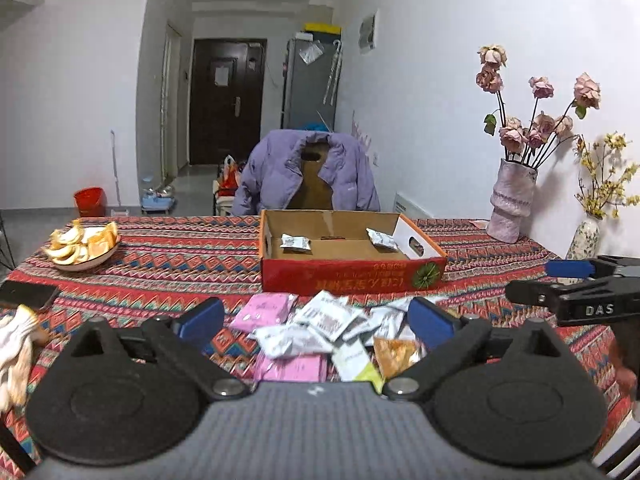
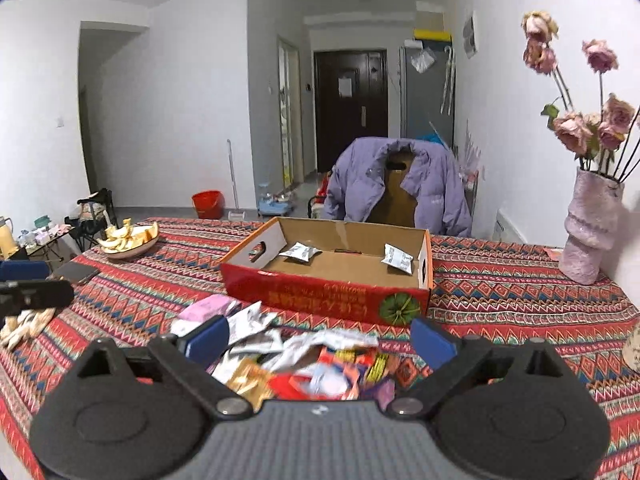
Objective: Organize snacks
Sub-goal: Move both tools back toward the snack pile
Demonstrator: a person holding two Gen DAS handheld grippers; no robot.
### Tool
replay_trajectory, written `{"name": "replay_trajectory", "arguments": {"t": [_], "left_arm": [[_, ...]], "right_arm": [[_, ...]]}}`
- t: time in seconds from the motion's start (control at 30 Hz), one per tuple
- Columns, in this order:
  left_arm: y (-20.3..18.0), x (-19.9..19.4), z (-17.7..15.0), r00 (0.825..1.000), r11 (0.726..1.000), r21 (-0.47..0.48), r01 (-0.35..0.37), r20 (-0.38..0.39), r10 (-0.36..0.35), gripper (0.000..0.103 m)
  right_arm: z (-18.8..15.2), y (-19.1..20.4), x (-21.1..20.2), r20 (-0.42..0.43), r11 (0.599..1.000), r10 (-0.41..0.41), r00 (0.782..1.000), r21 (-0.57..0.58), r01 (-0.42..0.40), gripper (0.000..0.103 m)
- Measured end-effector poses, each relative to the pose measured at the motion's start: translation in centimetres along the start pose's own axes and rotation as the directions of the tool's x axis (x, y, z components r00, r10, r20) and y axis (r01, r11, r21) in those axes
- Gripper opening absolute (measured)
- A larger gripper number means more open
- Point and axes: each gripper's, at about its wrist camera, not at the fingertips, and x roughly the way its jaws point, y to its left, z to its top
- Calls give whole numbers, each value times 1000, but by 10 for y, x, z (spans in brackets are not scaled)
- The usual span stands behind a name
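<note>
Gaping jaws above crinkly foil packets (image 1: 320, 326), shallow cardboard box (image 1: 348, 276)

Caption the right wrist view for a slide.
Open right claw above a snack pile; red box holds two white packets.

The cardboard box (image 1: 352, 276) stands in the middle of the table (image 1: 168, 272), open at the top, and only two small packets (image 1: 296, 242) lie inside, so most of its floor is free. Its near red wall rises between the box floor and the pile of snack packets (image 1: 320, 332) at the near edge. To the left of the box the cloth is bare up to the plate of peels (image 1: 82, 246) near the far left corner. At the far right corner the pink vase (image 1: 512, 200) with long stems blocks the way. The right tool (image 1: 568, 280) occupies the near right side.
</note>
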Motion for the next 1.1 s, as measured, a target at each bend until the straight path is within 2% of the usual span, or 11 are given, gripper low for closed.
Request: {"name": "replay_trajectory", "arguments": {"t": [0.1, 0.27, 0.47, 0.6, 0.8, 0.93, 1.1], "left_arm": [[-2, -20, -25, 999, 999, 5, -34, 17, 34, 102], [-5, -51, -65, 998, 999, 24, -44, 37, 43, 103], [-6, -74, -99, 999, 998, 42, -47, 24, 46, 103], [-2, -67, -104, 998, 998, 32, -56, -12, 56, 103], [5, -52, -104, 997, 998, 10, -65, -42, 65, 103], [6, -35, -101, 995, 997, 3, -73, -73, 73, 103], [7, -8, -98, 991, 997, -6, -73, -115, 72, 103]], "right_arm": [[-27, 11, -23, 43, 1000, -7, 999, 5, 7, 99], [-73, 38, -61, 100, 998, -33, 994, -46, 38, 103], [-120, 62, -90, 127, 998, 13, 992, -66, -4, 103], [-128, 69, -88, 118, 997, -2, 993, -77, 11, 103], [-127, 59, -77, 86, 1000, 5, 996, 4, -6, 103], [-126, 53, -61, 55, 998, 28, 998, 52, -31, 103], [-123, 53, -31, 1, 996, 24, 1000, 81, -24, 103]]}}
